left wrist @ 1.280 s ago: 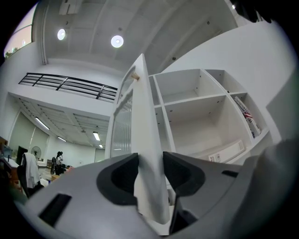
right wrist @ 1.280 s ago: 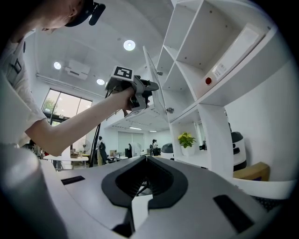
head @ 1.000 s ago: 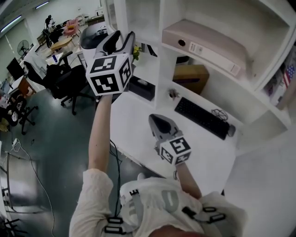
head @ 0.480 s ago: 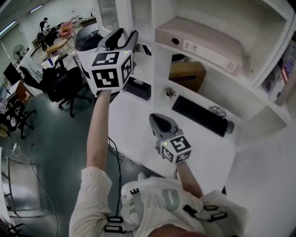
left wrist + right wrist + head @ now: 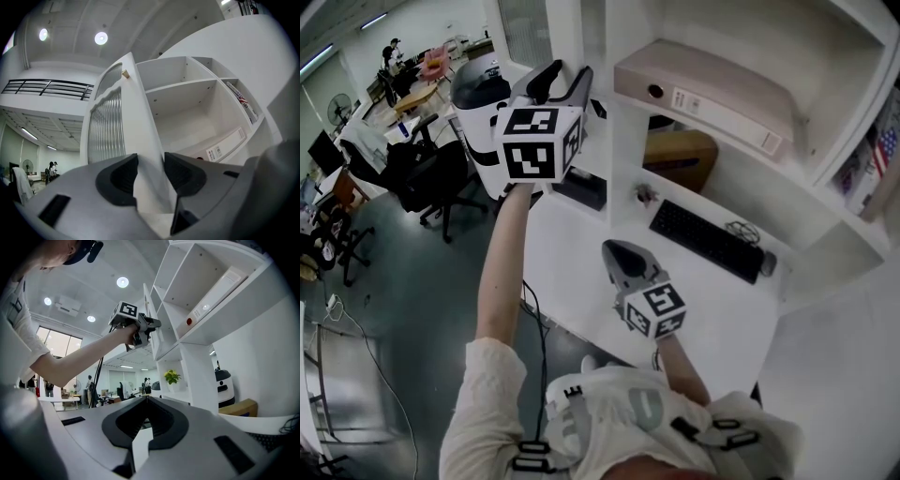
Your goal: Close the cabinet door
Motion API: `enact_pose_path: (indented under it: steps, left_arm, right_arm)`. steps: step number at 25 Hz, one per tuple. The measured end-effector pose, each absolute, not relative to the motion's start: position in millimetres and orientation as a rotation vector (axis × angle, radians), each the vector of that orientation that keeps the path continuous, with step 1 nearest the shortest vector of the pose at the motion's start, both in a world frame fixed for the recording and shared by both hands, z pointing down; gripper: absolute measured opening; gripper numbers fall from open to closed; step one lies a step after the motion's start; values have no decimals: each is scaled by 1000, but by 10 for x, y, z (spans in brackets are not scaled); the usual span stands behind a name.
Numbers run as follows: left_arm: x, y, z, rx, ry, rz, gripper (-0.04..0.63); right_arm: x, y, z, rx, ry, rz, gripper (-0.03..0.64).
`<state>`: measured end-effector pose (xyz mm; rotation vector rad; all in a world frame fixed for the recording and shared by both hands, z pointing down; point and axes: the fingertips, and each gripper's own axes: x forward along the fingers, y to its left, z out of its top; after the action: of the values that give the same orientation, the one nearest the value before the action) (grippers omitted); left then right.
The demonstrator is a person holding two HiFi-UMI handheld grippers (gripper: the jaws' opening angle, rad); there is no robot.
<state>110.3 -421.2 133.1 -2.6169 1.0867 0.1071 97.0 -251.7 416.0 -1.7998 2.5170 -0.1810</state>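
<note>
Swung nearer the shelving (image 5: 625,141), cabinet door (image 5: 133,122) is clamped by left gripper (image 5: 150,160) over white desk (image 5: 572,267); right gripper (image 5: 146,401) closed.

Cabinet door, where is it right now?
In the left gripper view the cabinet door stands open at centre, its edge clamped in the left gripper, with the open shelves to its right.

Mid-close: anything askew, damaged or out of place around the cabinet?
Nothing looks damaged or spilled. The cabinet door stands open, its edge gripped in the left gripper, as the job needs. The only mild oddity is the binder, which lies flat rather than standing upright.
</note>
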Motion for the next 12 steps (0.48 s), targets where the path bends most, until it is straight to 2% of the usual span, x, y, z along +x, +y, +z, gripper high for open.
enact_pose_path:
  steps: [12]
  left_arm:
    - [1313,-4312,1335,-2631,1029,77,179]
  right_arm:
    - [1062,-2616,4195,-1829,2483,-195,5]
